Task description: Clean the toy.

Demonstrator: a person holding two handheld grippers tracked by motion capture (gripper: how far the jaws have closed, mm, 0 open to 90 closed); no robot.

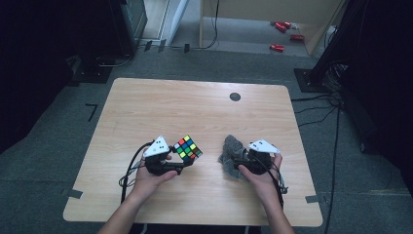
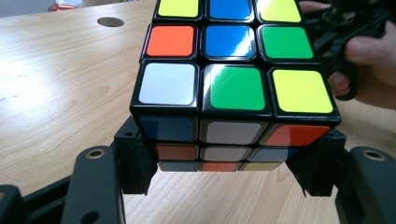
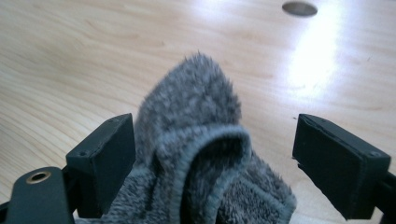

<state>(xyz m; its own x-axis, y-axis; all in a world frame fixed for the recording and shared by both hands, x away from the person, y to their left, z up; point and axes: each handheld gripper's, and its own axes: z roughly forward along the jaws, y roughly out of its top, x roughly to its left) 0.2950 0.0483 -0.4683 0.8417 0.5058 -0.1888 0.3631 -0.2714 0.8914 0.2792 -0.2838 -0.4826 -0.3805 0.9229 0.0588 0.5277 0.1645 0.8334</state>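
The left gripper [image 1: 187, 161] clamps the puzzle cube [image 1: 188, 148] above the table [image 1: 195, 102]; at its three o'clock, the right gripper's [image 1: 233, 160] jaws stand apart around the grey cloth [image 1: 231, 148].

Cube and cloth on your table

From the table's hole [image 1: 235, 96], the cube [image 1: 188, 148] sat nearer you and leftward, between your left gripper's [image 1: 181, 165] jaws; the cloth [image 1: 231, 153] lay nearer you, rightward, against your right gripper [image 1: 237, 161].

A wooden table [image 1: 160, 102] bears a dark round spot [image 1: 235, 96].
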